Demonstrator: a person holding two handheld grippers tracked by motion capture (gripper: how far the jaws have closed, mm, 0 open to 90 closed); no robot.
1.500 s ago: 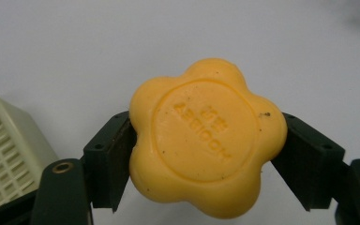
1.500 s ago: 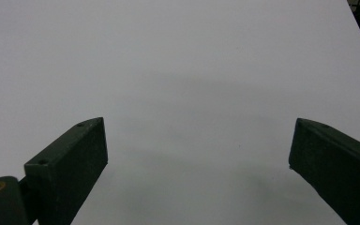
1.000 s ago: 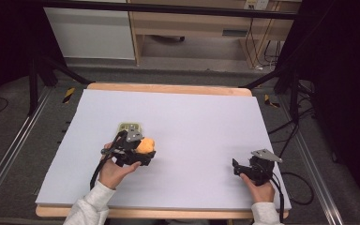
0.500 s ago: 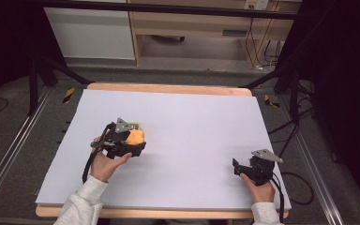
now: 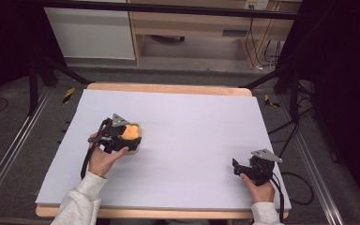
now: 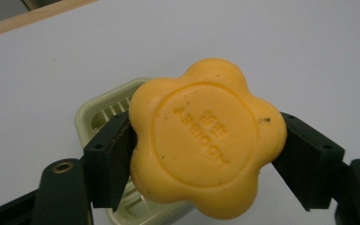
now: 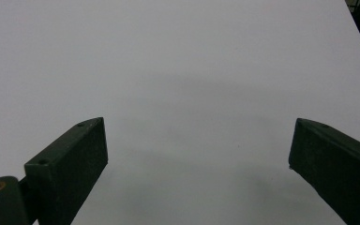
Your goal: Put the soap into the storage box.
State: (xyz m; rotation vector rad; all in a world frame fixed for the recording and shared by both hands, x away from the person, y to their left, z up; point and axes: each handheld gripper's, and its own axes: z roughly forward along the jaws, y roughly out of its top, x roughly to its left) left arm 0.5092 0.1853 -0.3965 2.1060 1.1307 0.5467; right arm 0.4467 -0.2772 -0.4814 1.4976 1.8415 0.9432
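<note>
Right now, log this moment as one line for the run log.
left claw: shut on orange flower-shaped soap, over green soap dish | right claw: open, empty, over white table surface

Embossed lettering on the round centre of the flower-shaped orange soap (image 6: 207,136), seen upside down just above the pale green soap dish (image 6: 104,111): reads about "ABRICOT", last letters uncertain. Smaller marks beside it too faint to read.
</note>
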